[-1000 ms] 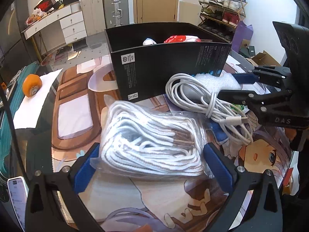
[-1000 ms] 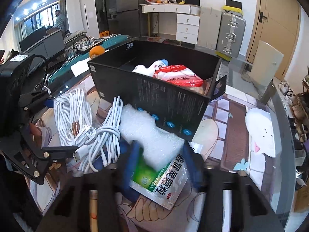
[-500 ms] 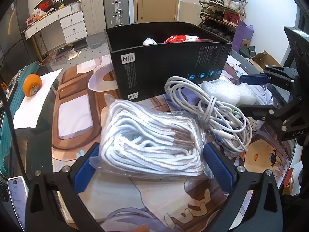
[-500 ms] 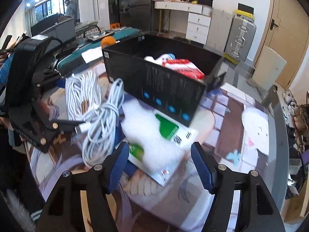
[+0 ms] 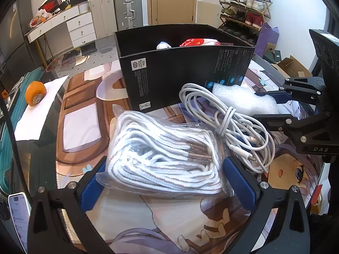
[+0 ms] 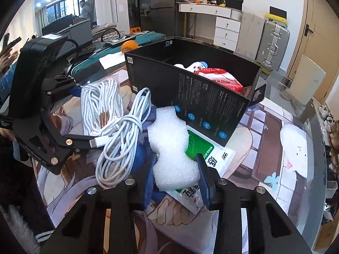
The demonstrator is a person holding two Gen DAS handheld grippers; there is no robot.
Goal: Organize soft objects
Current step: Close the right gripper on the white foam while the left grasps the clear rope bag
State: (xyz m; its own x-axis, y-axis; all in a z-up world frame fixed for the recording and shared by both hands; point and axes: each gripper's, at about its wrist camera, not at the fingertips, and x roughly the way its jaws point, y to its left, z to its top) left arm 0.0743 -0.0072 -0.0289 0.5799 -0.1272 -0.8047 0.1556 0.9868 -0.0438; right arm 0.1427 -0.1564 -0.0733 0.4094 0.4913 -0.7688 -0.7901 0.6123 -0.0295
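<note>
The left gripper is low over the table, with its two blue-padded fingers spread wide to both sides of the bag of white laces. The pads are just beside the bag's edges, and I cannot tell if they press it. The right gripper has its fingers much closer together, and the blue pads touch both sides of the white foam piece, so it is gripped between them. In the left wrist view, the right gripper reaches in from the right side, with one finger above the other. The left gripper appears at the left side of the right wrist view.
</note>
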